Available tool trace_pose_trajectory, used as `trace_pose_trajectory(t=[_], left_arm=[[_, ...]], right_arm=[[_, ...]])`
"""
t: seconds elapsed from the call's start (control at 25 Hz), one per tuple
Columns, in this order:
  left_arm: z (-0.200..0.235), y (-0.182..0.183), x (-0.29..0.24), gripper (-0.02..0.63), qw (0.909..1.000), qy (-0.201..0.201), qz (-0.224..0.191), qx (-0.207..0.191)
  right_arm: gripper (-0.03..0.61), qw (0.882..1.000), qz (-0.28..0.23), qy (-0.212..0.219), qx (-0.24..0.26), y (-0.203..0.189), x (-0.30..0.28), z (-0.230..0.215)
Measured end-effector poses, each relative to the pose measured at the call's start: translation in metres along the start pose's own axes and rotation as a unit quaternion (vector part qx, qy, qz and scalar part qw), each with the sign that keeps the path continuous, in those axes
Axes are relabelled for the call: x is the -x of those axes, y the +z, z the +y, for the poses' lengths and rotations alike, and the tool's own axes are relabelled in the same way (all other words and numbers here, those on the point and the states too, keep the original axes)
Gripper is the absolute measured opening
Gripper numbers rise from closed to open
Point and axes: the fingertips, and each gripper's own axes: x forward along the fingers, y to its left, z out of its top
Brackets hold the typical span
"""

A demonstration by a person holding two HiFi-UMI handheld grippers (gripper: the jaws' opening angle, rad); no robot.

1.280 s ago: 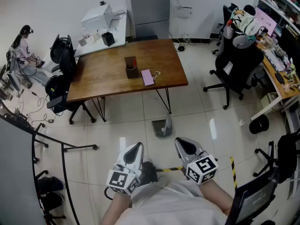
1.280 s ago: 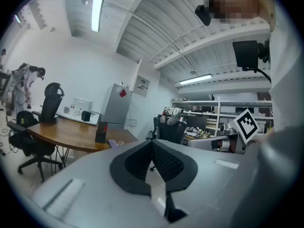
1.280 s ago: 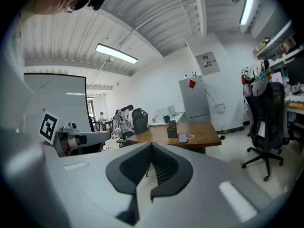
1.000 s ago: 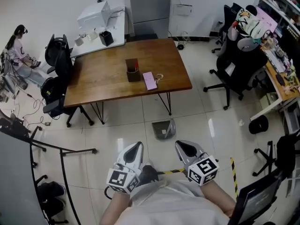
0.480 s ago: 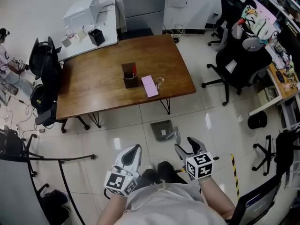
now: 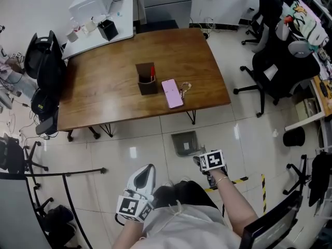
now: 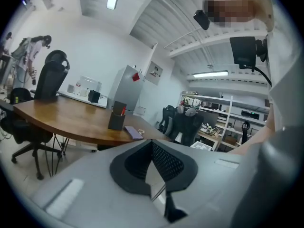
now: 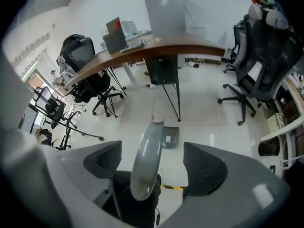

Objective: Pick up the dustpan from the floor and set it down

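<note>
The grey dustpan [image 6: 185, 142] lies on the tiled floor just in front of the wooden table. Its long handle [image 8: 146, 160] rises from the pan [image 8: 169, 137] and stands between the jaws of my right gripper [image 8: 152, 159]. Those jaws point steeply down and are opening, and the pads stand apart from the handle on both sides. In the head view the right gripper [image 6: 203, 164] hangs low beside the pan's near right corner. My left gripper [image 6: 142, 179] is shut and empty, held level near my body. It [image 7: 153, 145] faces the table.
The wooden table [image 6: 104, 92] carries a pen holder [image 6: 147, 80] and a pink phone [image 6: 171, 93]. Black office chairs stand at the right [image 6: 275, 61] and at the left [image 6: 44, 56]. A black rail [image 6: 67, 173] runs at my left. Yellow-black tape [image 6: 233, 181] marks the floor.
My right gripper has dropped and tipped downward over the dustpan's handle, and its jaws have gone from shut to apart. The left gripper has sunk a little. The head view has shifted forward.
</note>
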Motion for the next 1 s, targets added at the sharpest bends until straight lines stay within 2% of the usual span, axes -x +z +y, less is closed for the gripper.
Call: trace_pose_trajectory(t=[0.12,0.16,0.2,0.24,0.28,0.32,0.36,0.44,0.56,0.76,1.0], left_arm=[[0.017,-0.018,-0.008,0.014,0.9999,0.013,-0.003,0.001],[0.02,-0.023,-0.012,0.014,0.9999,0.014,-0.003,0.002],[0.022,-0.027,-0.015,0.014,0.9999,0.015,-0.003,0.003],[0.023,-0.029,-0.018,0.014,0.9999,0.014,-0.002,0.004],[0.024,-0.032,-0.02,0.014,0.9999,0.013,-0.001,0.004],[0.025,-0.035,-0.021,0.014,0.9999,0.011,0.001,0.005],[0.026,-0.038,-0.022,0.014,0.9999,0.009,0.002,0.006],[0.025,-0.041,-0.021,0.014,0.9999,0.005,0.004,0.008],[0.019,-0.03,-0.013,0.014,0.9999,-0.003,0.006,0.009],[0.001,0.007,0.01,0.014,0.9997,-0.018,0.014,0.007],[-0.032,0.041,0.043,0.014,0.9987,-0.05,-0.001,-0.005]], right_arm=[[0.388,0.999,0.049,0.002,-0.013,-0.014,-0.033,-0.003],[0.354,0.998,0.062,0.001,-0.015,-0.019,-0.041,-0.002],[0.286,0.998,0.067,0.004,-0.018,-0.022,-0.047,-0.001],[0.245,0.998,0.064,0.011,-0.024,-0.022,-0.05,0.001],[0.232,0.998,0.053,0.018,-0.032,-0.019,-0.051,0.005],[0.111,0.998,0.044,0.025,-0.041,-0.015,-0.051,0.008],[0.033,0.998,0.038,0.034,-0.047,-0.012,-0.052,0.012],[0.017,0.997,0.038,0.047,-0.048,-0.009,-0.053,0.018],[0.008,0.998,0.039,0.043,-0.031,-0.009,-0.038,0.021],[0.003,0.998,0.026,0.053,-0.037,-0.004,0.029,0.04],[0.002,0.997,0.013,0.071,-0.031,-0.026,0.109,0.062]])
